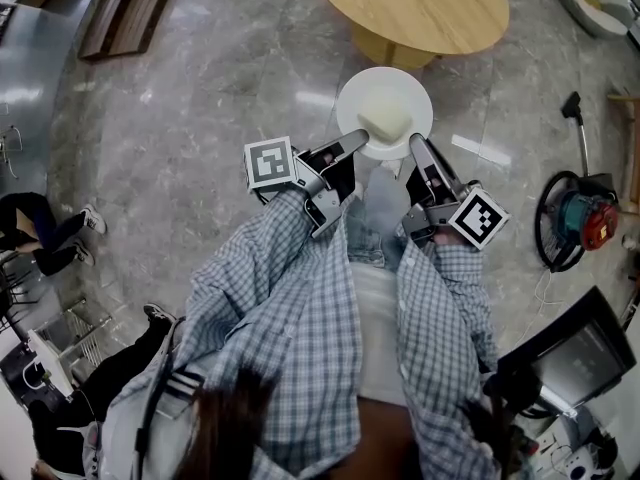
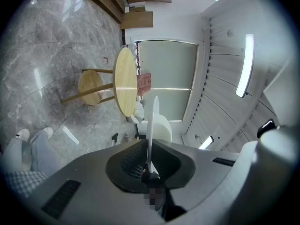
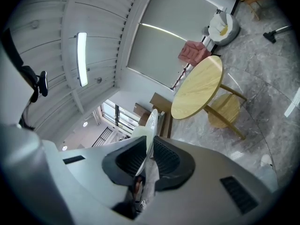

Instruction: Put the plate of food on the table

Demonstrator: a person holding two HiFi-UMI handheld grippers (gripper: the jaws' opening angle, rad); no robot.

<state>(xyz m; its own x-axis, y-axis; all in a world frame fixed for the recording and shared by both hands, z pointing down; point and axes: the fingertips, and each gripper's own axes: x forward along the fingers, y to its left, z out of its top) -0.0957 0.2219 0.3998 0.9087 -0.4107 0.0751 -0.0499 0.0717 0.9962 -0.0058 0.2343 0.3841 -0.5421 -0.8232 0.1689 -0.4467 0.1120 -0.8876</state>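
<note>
Grey marble floor [image 1: 200,118] is lying under the white plate [image 1: 385,108]: your left gripper [image 1: 358,138] is pinching its near-left rim, your right gripper [image 1: 415,143] its near-right rim. Reaching the far round wooden bench [image 1: 420,8] and setting it down are remaining.

Bright even indoor light, ceiling strip lamp [image 2: 249,64] glaring white, pale reflections on polished floor [image 1: 200,118], fisheye curvature, black vignetted corners.

table [image 1: 420,8]: cut off at top edge | plate [image 1: 385,108]: contents unclear, edge-on in both gripper views
</note>
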